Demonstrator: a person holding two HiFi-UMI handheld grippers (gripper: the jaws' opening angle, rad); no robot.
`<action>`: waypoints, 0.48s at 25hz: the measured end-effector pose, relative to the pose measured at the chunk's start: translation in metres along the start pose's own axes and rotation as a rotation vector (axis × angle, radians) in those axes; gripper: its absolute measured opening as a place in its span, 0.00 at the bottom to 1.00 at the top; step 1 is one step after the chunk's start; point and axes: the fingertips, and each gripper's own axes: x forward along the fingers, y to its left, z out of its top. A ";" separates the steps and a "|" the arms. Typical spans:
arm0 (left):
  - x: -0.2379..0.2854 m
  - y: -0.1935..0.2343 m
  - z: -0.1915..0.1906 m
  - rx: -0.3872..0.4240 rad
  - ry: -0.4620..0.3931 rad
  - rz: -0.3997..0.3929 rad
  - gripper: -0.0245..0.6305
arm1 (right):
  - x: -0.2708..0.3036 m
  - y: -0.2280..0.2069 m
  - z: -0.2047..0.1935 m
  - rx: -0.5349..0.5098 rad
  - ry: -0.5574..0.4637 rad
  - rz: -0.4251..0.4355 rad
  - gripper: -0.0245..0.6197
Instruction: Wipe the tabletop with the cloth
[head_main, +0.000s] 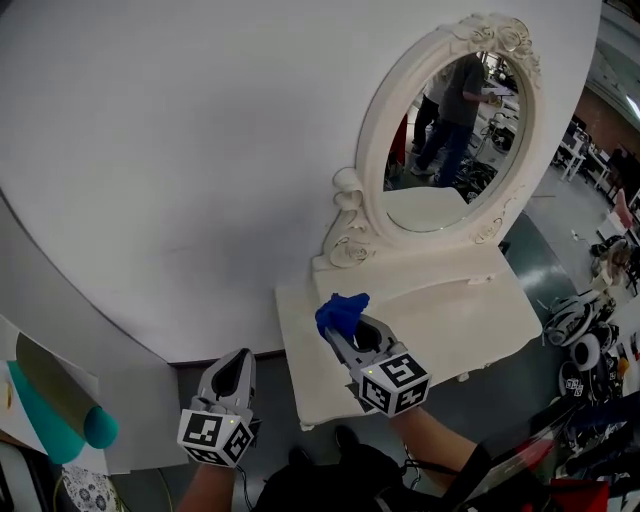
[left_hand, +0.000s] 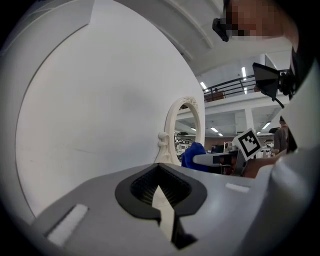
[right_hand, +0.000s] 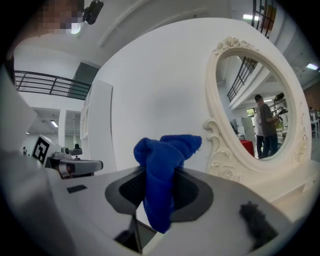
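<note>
- Left gripper (head_main: 238, 362): nearest, low and left of the table's edge. Its jaws are closed together with nothing between them.
- Right gripper (head_main: 338, 338): over the tabletop's front-left part, jaws clamped on the cloth.
- White wall (head_main: 200, 150): behind everything.
- White dressing table (head_main: 470, 320): stands against the wall.
- Oval mirror (head_main: 450, 130): upright at the table's back.
- Blue cloth (right_hand: 162, 165): bunched, sticking out past the jaw tips.

Head view: high, steeply down over counter (head_main: 480, 310). L/R gripper views: low, close behind own jaws. All three share mirror (head_main: 452, 130).
</note>
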 end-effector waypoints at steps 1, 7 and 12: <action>0.003 0.004 -0.001 -0.010 0.001 0.012 0.05 | 0.007 -0.002 -0.003 0.000 0.012 0.014 0.23; 0.020 0.028 -0.014 -0.043 0.005 0.080 0.05 | 0.055 -0.010 -0.026 -0.016 0.091 0.094 0.23; 0.039 0.042 -0.039 -0.027 0.054 0.114 0.05 | 0.096 -0.016 -0.074 -0.018 0.204 0.145 0.23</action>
